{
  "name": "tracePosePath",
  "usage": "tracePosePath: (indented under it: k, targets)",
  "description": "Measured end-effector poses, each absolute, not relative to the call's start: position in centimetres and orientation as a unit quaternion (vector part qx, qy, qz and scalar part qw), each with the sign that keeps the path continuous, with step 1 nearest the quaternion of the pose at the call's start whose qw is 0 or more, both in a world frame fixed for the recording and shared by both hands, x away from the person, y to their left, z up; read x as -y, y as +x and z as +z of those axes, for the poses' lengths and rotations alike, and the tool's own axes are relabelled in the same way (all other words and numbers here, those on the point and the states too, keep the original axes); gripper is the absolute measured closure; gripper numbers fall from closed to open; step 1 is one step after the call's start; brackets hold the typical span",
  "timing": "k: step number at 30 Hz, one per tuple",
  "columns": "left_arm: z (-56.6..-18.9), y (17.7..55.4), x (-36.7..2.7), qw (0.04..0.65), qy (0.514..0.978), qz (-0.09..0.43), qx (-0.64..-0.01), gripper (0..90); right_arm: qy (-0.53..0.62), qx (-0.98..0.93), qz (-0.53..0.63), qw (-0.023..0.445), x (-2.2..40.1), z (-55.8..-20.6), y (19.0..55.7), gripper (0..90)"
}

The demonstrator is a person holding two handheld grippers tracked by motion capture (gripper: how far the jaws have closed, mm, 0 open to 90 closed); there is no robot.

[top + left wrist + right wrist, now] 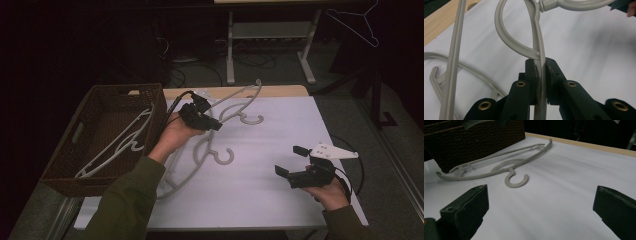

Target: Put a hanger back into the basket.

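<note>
Hanger (541, 62) clamped in left gripper (212, 123); basket (60, 172) holds hanger; right gripper (291, 161) agape.

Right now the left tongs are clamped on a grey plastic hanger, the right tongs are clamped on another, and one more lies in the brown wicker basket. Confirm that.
Not quite: the right tongs are open and hold nothing, as the right gripper view shows. The left tongs are clamped on a grey plastic hanger, and another hanger lies in the brown wicker basket.

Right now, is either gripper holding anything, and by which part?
The left gripper clamps a grey hanger on its thin bar just below the curved loop. The right gripper is open, holding nothing.
</note>
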State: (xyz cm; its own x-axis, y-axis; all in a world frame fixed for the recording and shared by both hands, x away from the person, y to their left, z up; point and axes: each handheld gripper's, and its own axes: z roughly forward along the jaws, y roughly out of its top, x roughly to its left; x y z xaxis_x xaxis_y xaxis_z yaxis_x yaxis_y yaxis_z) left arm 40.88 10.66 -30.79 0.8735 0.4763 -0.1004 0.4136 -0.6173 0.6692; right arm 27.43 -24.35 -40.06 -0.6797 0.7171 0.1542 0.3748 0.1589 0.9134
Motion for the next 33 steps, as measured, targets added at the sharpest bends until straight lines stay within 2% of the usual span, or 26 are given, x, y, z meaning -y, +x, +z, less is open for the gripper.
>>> tracePosePath:
  k: [33]
  targets:
    - [-25.3, 36.6, -20.7, 0.400, 0.871, 0.073, -0.274, 82.1, 0.368, -0.746, 0.531, 0.159, 23.9, -40.1, 27.4, 0.0]
